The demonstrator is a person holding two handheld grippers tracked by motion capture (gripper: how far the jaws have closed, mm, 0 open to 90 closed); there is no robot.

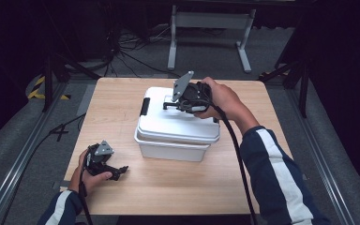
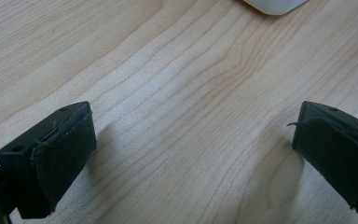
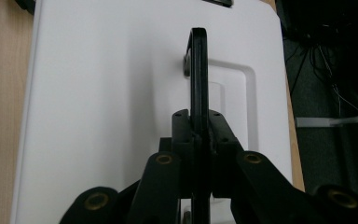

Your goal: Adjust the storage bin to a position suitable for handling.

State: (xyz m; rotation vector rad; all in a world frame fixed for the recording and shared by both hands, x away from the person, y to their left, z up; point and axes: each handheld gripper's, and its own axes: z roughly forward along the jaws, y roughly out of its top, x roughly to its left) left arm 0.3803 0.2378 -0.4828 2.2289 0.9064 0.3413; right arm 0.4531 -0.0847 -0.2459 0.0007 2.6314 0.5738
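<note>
A white plastic box [image 1: 168,145] with a white lid [image 1: 164,119] stands in the middle of the wooden table [image 1: 122,93]. Its black carry handle [image 3: 198,70] is swung upright above the lid [image 3: 98,93]. My right gripper [image 1: 171,104] is over the lid and shut on that handle, the jaws pressed against both its sides [image 3: 199,128]. My left gripper [image 1: 122,169] rests low at the table's front left, apart from the box, jaws wide open over bare wood [image 2: 191,140]. One corner of the box [image 2: 272,4] shows at the top of the left gripper view.
A black latch [image 1: 144,106] sits on the lid's left end. Beyond the table's far edge stand a white metal frame [image 1: 211,28] and loose cables [image 1: 126,47] on grey floor. Metal rails [image 1: 23,154] run along both sides of the table.
</note>
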